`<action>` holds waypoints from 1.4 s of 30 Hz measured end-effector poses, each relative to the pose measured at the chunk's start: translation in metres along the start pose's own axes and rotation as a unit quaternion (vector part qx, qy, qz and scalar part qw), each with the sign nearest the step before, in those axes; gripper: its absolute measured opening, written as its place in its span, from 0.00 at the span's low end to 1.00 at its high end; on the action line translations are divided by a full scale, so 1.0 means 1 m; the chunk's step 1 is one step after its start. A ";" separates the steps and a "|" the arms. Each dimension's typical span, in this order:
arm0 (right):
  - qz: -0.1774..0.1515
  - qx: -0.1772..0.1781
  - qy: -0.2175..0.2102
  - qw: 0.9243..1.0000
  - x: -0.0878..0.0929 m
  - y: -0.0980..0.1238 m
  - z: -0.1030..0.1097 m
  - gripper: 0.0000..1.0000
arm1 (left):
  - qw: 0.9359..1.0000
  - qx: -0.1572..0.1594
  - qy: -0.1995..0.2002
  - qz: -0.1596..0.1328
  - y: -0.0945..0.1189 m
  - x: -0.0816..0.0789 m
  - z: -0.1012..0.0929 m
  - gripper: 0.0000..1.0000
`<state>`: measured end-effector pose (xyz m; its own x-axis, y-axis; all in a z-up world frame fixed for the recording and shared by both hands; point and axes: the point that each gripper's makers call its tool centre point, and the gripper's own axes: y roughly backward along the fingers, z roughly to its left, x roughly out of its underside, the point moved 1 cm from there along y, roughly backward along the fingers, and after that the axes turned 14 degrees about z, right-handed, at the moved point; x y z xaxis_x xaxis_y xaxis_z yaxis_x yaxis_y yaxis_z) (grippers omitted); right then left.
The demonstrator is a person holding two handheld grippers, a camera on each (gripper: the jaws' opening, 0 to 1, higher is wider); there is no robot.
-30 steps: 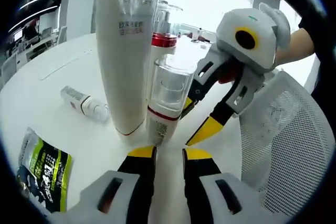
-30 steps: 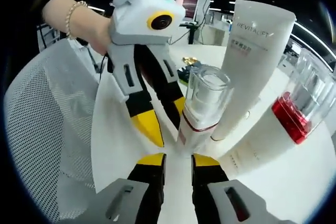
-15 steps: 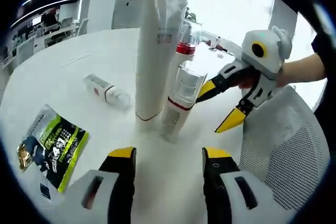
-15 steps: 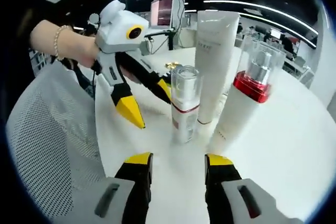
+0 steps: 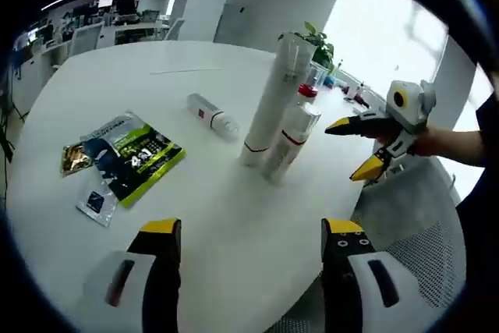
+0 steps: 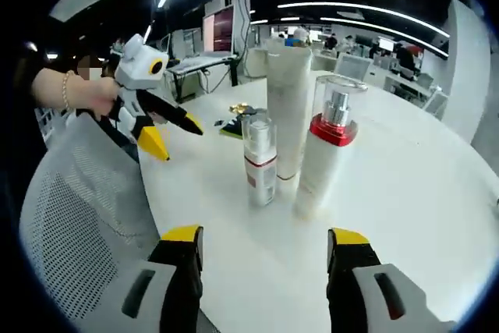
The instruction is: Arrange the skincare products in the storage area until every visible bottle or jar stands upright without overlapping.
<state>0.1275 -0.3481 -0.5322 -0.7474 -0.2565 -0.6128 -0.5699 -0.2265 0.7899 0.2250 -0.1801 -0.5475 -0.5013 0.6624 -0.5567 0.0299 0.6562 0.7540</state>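
Office surroundings with desks and monitors lie beyond a large round white worktop (image 5: 78, 99), and a mesh chair (image 6: 70, 224) stands at its near edge beside both tongs.

Ahead of the left tongs (image 5: 249, 232), roughly centred between their jaws and well apart from them, stand three upright items in a tight cluster: a tall white tube (image 5: 269, 107), a red-collared pump bottle (image 6: 326, 154) and a shorter clear-capped bottle (image 6: 260, 160). The right gripper view shows the two bottles apart; whether the tube touches either cannot be told.

Further out, to the left of the cluster as the left tongs see it, one small bottle (image 5: 212, 115) lies on its side. This item is judged the outstanding work. A green sachet (image 5: 132, 154) and two smaller packets lie flat, nearer those tongs and left of them.

Left tongs: jaws spread wide, holding nothing. Right tongs (image 6: 265, 243): likewise wide open and empty, facing the cluster from the chair side.

Risks, as judged:
- The lying bottle is round and may roll when gripped.
- Reaching past the tall tube could tip it into its neighbours.
- Standing the small bottle too near the cluster risks overlap.
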 end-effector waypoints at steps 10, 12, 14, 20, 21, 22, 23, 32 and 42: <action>-0.033 0.005 -0.041 0.999 0.001 0.029 0.005 0.75 | 0.999 -0.021 0.021 -0.022 0.042 0.010 -0.006 0.85; -0.036 0.008 -0.055 0.998 0.004 0.033 0.003 0.76 | 0.999 -0.020 0.025 -0.029 0.049 0.010 -0.006 0.87; -0.038 0.009 -0.075 0.996 0.009 0.038 0.000 0.79 | 0.999 -0.020 0.028 -0.034 0.056 0.009 -0.012 0.89; -0.058 0.009 -0.087 0.995 0.018 0.051 0.001 0.92 | 0.998 -0.029 0.021 -0.047 0.064 0.014 -0.020 0.95; -0.062 0.007 -0.090 0.994 0.017 0.052 0.003 0.99 | 0.998 -0.032 0.015 -0.046 0.065 0.014 -0.022 0.98; -0.064 0.003 -0.094 0.994 0.019 0.054 0.003 0.99 | 0.998 -0.036 0.006 -0.044 0.065 0.014 -0.026 0.99; -0.066 0.004 -0.097 0.993 0.019 0.055 0.000 0.99 | 0.998 -0.041 -0.002 -0.042 0.065 0.013 -0.027 0.99; -0.089 0.023 -0.135 0.987 0.019 0.057 -0.012 0.98 | 0.999 -0.033 -0.014 -0.028 0.061 0.013 -0.033 0.99; -0.083 0.014 -0.124 0.989 0.012 0.048 0.004 0.95 | 0.991 -0.060 -0.120 0.005 0.062 -0.032 -0.012 0.97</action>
<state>0.0897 -0.3585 -0.5015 -0.7018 0.0210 -0.7120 -0.6980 -0.2198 0.6815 0.2327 -0.1653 -0.4786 -0.2802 0.7449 -0.6055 -0.0767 0.6114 0.7876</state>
